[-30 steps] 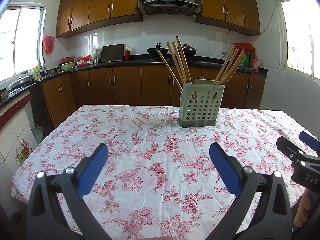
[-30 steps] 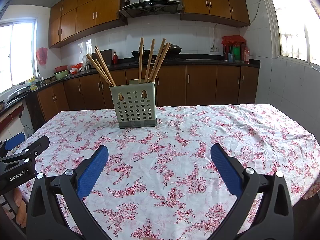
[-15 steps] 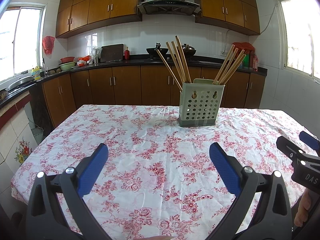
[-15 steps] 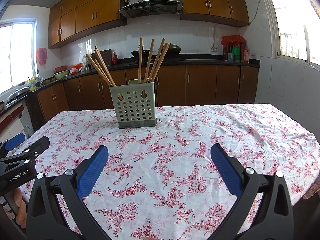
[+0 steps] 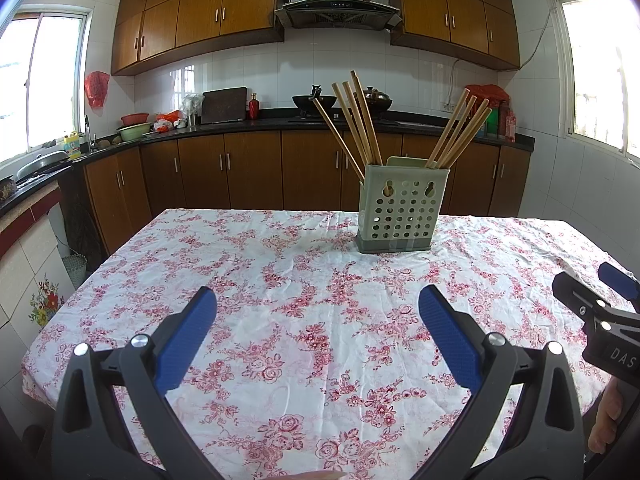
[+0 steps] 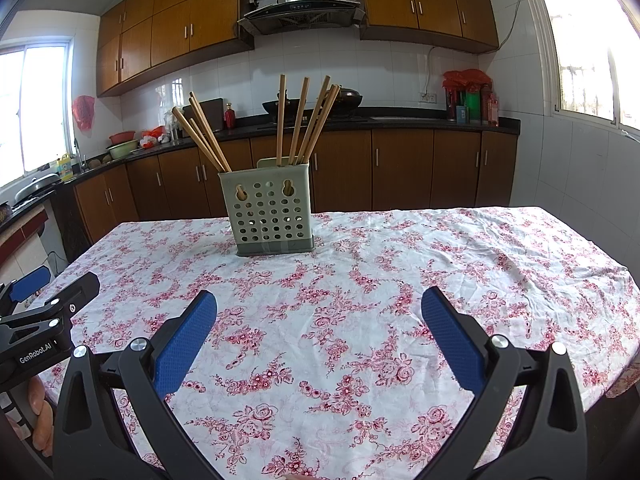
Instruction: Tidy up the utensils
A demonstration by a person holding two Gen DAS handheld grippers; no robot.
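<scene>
Toward the desk's far side stands the holder [image 5: 401,203], a pale green plastic box, rectangular, its front wall pierced by rows of round holes and two keyhole slots, on a darker grey base. Chopsticks [image 5: 357,120], slender light wooden rods, rise from it in two bunches: one leans left from the left compartment, the other [image 5: 459,133] leans right from the right compartment. From the right wrist view the same holder [image 6: 269,208] appears left of centre, its left bunch [image 6: 202,136] slanted and its right bunch [image 6: 306,120] nearer upright. The desk [image 5: 280,280] is covered by a white cloth printed with red roses, lightly creased; no loose utensils lie on it. The left tool [image 5: 318,322] hangs above the near part of the cloth, released, its two black arms spread wide and faced with blue ribbed pads [image 5: 188,340], gripping nothing. The right tool [image 6: 319,326] is likewise spread apart and empty, pads [image 6: 450,340] of the same blue texture. Each tool shows at the edge of the other's view, with fingers of a hand [image 5: 606,416] on its handle. Behind run brown wooden cabinets [image 5: 256,168], a dark counter, white tiled wall and a steel hood [image 5: 338,0]. Compared with half a second and one second earlier, both views match: holder, chopsticks and both tools keep their places and spread.
</scene>
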